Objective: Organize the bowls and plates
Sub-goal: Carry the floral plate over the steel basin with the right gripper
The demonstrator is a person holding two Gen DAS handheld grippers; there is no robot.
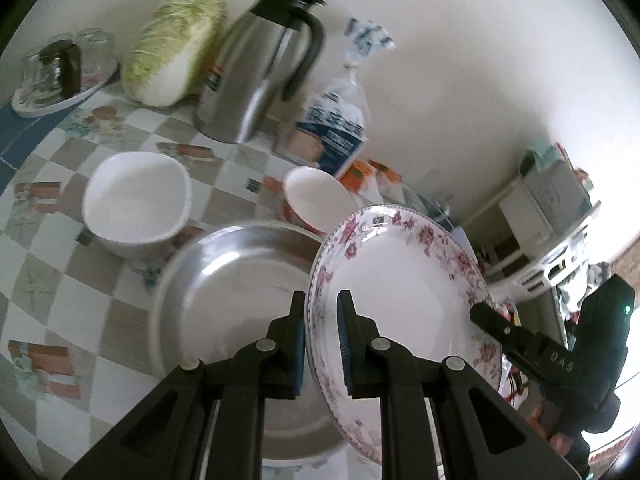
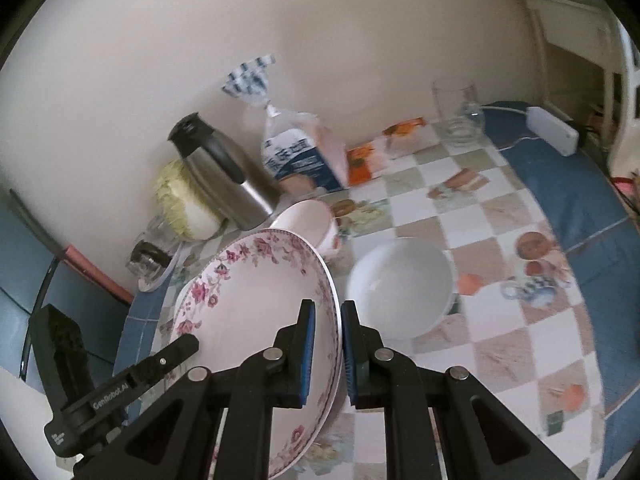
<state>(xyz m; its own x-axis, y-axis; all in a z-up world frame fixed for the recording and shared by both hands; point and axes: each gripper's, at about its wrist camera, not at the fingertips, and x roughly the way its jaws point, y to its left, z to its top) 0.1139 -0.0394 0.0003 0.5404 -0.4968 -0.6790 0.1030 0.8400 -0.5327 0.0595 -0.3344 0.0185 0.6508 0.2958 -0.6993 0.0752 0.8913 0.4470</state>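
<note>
floral plate [image 1: 400, 276]: glossy ceramic; basin [image 1: 240, 280]: shiny metal; kettle [image 1: 256, 76]: brushed steel

Both handheld grippers are matte black plastic: the left gripper [image 1: 322, 332] and the right gripper [image 2: 327, 340] each carry two flat fingers lined with ribbed blue pads [image 1: 343, 344], driven by angular linkage arms with triangular cut-outs and round silver pivot pins [image 2: 273, 354]. Seen from the left wrist camera, the right unit's boxy black housing shows a small green light [image 1: 626, 310] and pale raised lettering along one finger. From the right wrist camera, the left unit's finger reads "GenRobot.AI" [image 2: 110, 394] in white, with a small silver screw near its tip.
</note>
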